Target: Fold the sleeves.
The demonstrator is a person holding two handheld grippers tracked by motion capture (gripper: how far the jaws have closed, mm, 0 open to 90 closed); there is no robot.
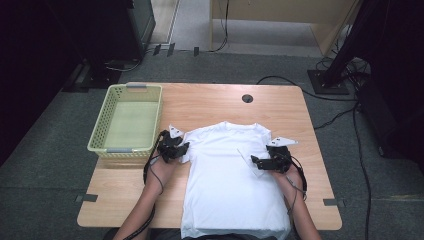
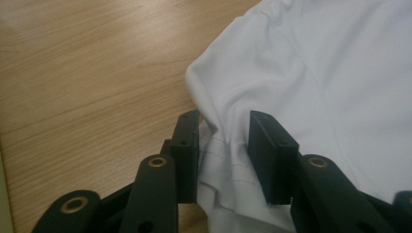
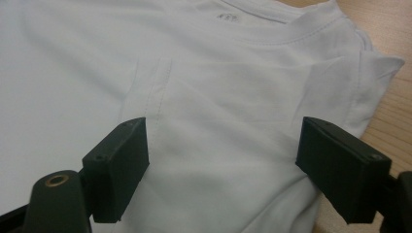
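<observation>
A white T-shirt [image 1: 230, 170] lies flat on the wooden table [image 1: 210, 102], collar away from the person. My left gripper [image 1: 185, 148] sits at the shirt's left sleeve. In the left gripper view the sleeve cloth [image 2: 228, 87] is bunched up between the two pads, and my left gripper [image 2: 223, 145] is shut on it. My right gripper [image 1: 254, 161] rests over the shirt's right chest, where the sleeve [image 3: 145, 82] is folded inward. In the right gripper view my right gripper [image 3: 223, 160] stands wide open over the smooth cloth, below the collar [image 3: 272, 34].
A pale green plastic basket [image 1: 100, 125] stands on the table's left side, close to the left hand. A round cable hole [image 1: 247, 98] lies near the far edge. Cables trail on the floor at the right.
</observation>
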